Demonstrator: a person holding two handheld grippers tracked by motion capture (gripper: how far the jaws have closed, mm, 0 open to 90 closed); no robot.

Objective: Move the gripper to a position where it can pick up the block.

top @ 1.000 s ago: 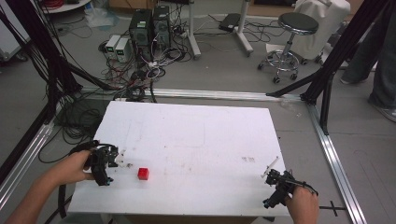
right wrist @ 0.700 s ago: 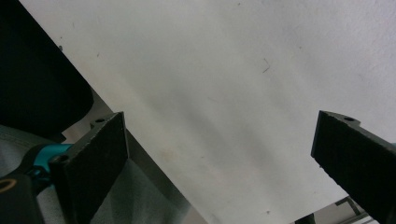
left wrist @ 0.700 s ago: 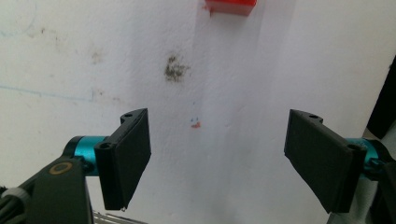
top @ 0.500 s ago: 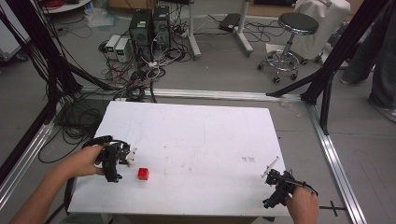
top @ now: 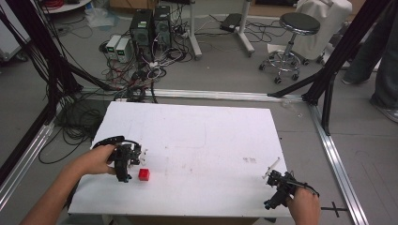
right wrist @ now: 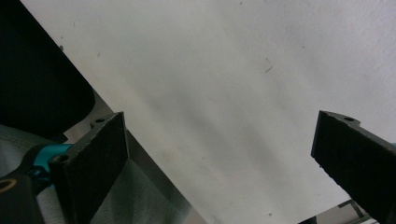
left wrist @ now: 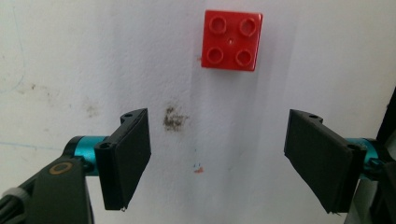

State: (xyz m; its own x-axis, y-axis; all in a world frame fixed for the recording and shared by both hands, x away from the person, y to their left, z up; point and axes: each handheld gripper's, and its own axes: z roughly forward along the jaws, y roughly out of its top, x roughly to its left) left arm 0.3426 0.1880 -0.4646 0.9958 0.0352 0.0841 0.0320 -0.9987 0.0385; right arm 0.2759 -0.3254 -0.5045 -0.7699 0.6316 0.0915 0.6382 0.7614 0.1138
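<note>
You have the approach mostly made and the grasp itself not yet begun. In the high view your left gripper (top: 133, 161) sits low at the lower left of the frame, just beside the red brick (top: 144, 175), with a sliver of white table (top: 211, 140) between them. In the left gripper view the brick (left wrist: 231, 40) lies at the top centre, beyond the jaw tips and slightly toward the right-hand jaw, so nothing is between the jaws yet. Those jaws stand wide apart, with room to spare for the brick. What is left, as I judge it, is to slide forward until the brick sits between the pads, then close and lift.

Your right gripper (top: 277, 186) rests at the lower right of the high view, near the table's front edge and well apart from the brick; in the right gripper view its jaws are also spread wide over bare tabletop and hold nothing.

The brick is a small square toy block, bright red, with four round studs facing up. It lies flat and slightly skewed to the jaws, near a dark smudge (left wrist: 174, 119) on the table.
</note>
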